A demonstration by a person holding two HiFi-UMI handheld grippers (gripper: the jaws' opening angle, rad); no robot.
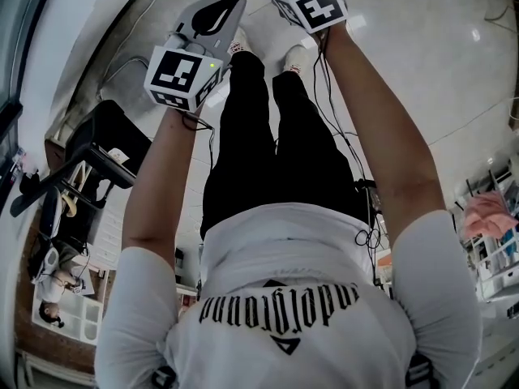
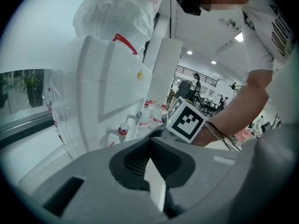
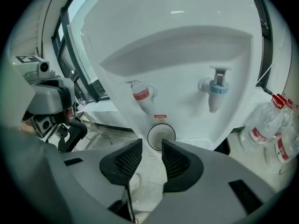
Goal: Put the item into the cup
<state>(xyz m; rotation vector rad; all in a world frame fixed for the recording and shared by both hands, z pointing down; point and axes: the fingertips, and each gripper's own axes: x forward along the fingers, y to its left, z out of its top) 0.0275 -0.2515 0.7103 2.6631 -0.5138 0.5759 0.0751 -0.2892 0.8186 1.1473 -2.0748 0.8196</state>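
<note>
Two grippers are held out ahead of the person, whose white shirt [image 1: 292, 298] and black trousers [image 1: 259, 144] fill the near part of the head view, with the shoes [image 1: 296, 55] on the pale glossy floor [image 1: 422, 47] beyond. The left gripper [image 2: 149, 139] has its fingers [image 2: 135, 162] pressed together at the tips, with nothing between them. The right gripper [image 3: 152, 146] has its fingers [image 3: 128, 160] spread, a clear gap between the ribbed dark pads and nothing pinched there. Just past the left gripper, its own view shows the marker cube [image 2: 187, 120] of the right gripper, with the person's wrist behind it. Beyond the right gripper stands a white water dispenser [image 3: 187, 55]; the cup [image 3: 161, 136] shows as a round white rim low on the dispenser's front, seen through the gap between the spread fingers, below a small red label and between the red tap [image 3: 141, 94] and the blue tap [image 3: 216, 90]. To the dispenser's right stand clear bottles [image 3: 261, 129] with red labels. In the left gripper view the dispenser carries a large bottle wrapped in a clear bag [image 2: 117, 13] on top, and farther off lies an open hall with ceiling lights.
</note>
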